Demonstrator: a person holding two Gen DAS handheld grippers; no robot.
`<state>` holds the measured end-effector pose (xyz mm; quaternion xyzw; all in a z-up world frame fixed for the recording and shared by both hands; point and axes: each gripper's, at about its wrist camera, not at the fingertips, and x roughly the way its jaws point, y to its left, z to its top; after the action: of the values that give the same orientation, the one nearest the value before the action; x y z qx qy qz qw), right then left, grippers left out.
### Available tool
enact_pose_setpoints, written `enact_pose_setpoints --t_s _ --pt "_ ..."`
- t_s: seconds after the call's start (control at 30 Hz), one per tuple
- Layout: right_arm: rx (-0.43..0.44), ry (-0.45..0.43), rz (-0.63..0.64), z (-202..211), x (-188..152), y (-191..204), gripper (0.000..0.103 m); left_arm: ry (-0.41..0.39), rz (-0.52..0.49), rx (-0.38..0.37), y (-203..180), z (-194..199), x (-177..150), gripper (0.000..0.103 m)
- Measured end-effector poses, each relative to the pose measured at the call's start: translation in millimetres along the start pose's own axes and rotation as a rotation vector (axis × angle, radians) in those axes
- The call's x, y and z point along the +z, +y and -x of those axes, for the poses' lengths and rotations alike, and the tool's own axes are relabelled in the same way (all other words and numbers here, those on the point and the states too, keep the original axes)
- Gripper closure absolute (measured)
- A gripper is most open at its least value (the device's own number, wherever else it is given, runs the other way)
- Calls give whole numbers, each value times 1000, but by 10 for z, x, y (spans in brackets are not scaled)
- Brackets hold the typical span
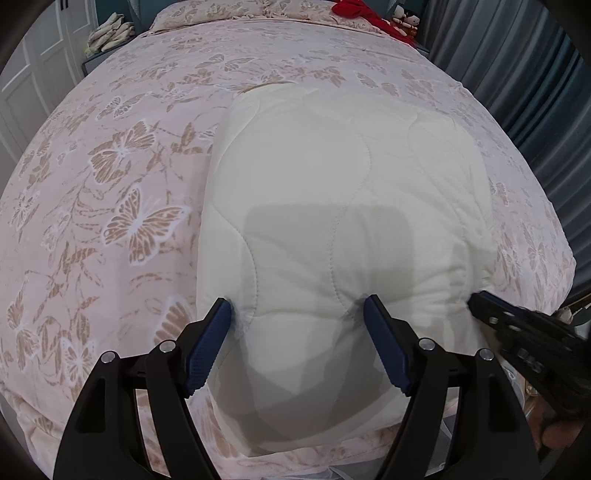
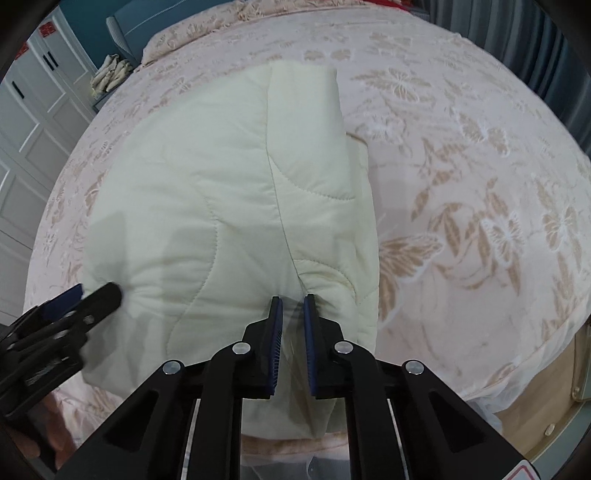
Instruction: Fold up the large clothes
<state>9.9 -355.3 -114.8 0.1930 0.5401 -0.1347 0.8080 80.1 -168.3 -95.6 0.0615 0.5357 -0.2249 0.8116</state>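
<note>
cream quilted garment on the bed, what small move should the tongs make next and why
Probably close the left tongs on the near edge of the cream quilted garment. Their fingers stand wide apart, pressing the padding without pinching it, while the right tongs are nearly shut on a pinch of the same edge. With both holding, that edge could be lifted over the butterfly bedspread.

My blue-padded black fingers [image 1: 221,347]; cream quilted garment [image 1: 332,206]; pink butterfly-print bedspread [image 1: 110,184]; something red, perhaps cloth [image 1: 354,9].
</note>
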Motion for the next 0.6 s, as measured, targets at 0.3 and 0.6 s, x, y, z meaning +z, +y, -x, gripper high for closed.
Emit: enact_pose_setpoints --t_s 0.3,0.6 --pt "93 25 -49 -125 37 -143 97 58 124 -81 285 -86 -78 22" --pt "143 -170 -165 544 252 -230 37 60 247 -234 626 25 109 21"
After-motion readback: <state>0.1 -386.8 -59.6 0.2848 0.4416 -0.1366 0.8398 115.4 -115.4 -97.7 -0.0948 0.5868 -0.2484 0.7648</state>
